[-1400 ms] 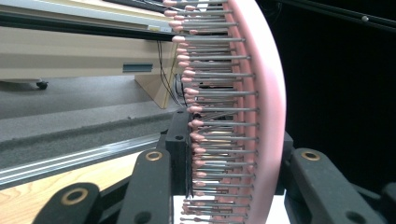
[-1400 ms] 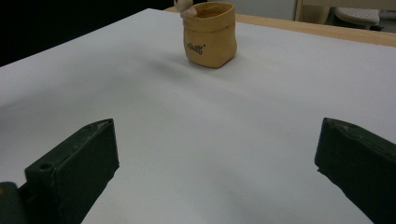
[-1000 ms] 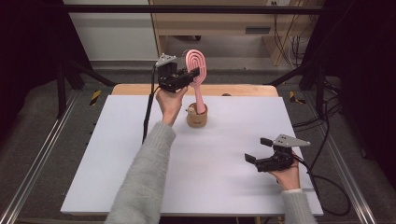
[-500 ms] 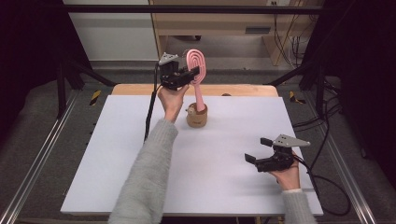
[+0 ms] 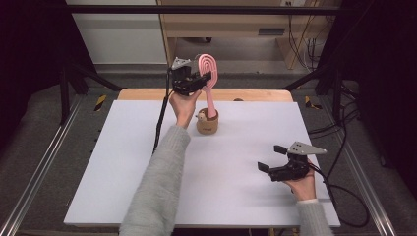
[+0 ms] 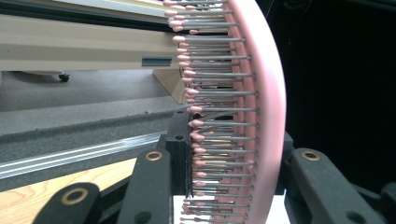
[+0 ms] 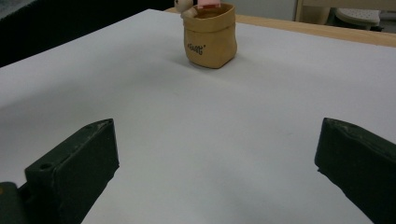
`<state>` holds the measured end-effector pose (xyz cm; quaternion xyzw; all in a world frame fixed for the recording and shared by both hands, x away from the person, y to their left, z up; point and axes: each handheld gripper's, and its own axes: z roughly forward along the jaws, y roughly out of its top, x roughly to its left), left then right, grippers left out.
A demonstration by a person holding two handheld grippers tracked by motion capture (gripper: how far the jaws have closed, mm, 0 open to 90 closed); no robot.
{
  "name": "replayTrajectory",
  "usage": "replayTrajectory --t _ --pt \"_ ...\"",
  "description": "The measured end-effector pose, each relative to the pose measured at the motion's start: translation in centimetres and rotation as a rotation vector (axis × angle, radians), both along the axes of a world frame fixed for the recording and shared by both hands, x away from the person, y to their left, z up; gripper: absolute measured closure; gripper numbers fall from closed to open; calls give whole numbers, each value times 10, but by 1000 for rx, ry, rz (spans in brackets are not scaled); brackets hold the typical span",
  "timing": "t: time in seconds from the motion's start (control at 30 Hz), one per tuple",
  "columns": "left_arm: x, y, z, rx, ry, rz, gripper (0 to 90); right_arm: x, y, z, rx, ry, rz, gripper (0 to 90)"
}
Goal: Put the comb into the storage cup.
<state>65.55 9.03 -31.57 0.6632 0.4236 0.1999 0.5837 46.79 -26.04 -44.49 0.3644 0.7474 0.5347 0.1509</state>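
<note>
Though lettered, tan pouch (image 7: 209, 41) print illegible.

The little brown bag (image 7: 209, 41) standing far ahead of the right gripper (image 7: 215, 154) has small dark letters printed on its front, near the top. They are too small and fuzzy to read. There are no other words or numbers.

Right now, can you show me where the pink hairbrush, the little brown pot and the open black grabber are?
pink hairbrush (image 5: 210, 69), high view, on its oval head.
little brown pot (image 7: 210, 39), right gripper view, on its front wall.
right gripper (image 5: 273, 158), high view, between its open jaws.
</note>
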Motion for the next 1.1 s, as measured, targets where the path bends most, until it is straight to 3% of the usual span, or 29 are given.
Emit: replayTrajectory --t 0.23,1.1 --pt "3 0 -6 33 3 -1 633 0 1 0 0 4 1 0" --pt "1 5 -36 8 26 -4 633 0 1 -1 2 4 1 0"
